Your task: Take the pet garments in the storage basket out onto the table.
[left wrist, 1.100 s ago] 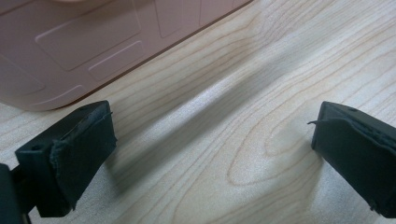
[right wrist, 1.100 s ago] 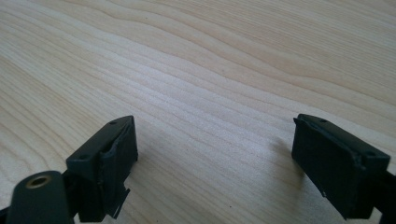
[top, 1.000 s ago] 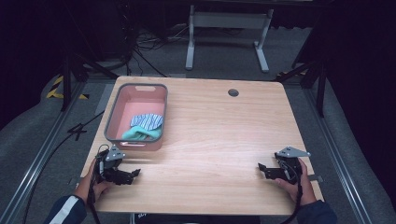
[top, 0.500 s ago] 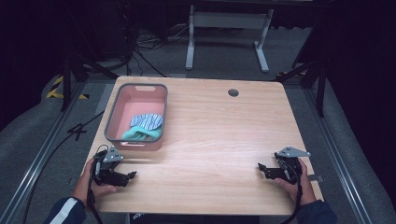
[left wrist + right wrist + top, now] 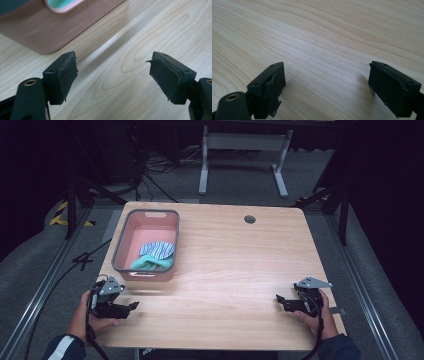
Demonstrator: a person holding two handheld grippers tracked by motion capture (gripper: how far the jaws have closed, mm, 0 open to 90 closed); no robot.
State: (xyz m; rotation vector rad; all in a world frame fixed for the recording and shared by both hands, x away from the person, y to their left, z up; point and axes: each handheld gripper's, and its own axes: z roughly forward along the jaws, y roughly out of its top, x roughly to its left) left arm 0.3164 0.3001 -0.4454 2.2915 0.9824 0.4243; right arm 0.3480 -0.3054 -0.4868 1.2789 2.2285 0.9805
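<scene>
The left gripper (image 5: 131, 306) hovered at the table's (image 5: 240, 265) front left corner, its jaws apart with nothing between them, having just been closing. The right gripper (image 5: 281, 300) sat near the front right corner, jaws wide and empty. Just beyond the left gripper, a pink bin (image 5: 121, 251) stood by the left edge, holding what looked like striped and teal cloth (image 5: 155, 256).

Pale wood-grain bench (image 5: 225, 270); pink bin (image 5: 123, 246) with a grey rim, holding a blue-and-white striped cloth (image 5: 157, 250) and a teal cloth (image 5: 147, 264). Both tools, left (image 5: 131, 306) and right (image 5: 281, 301), are black with grey top plates.
</scene>
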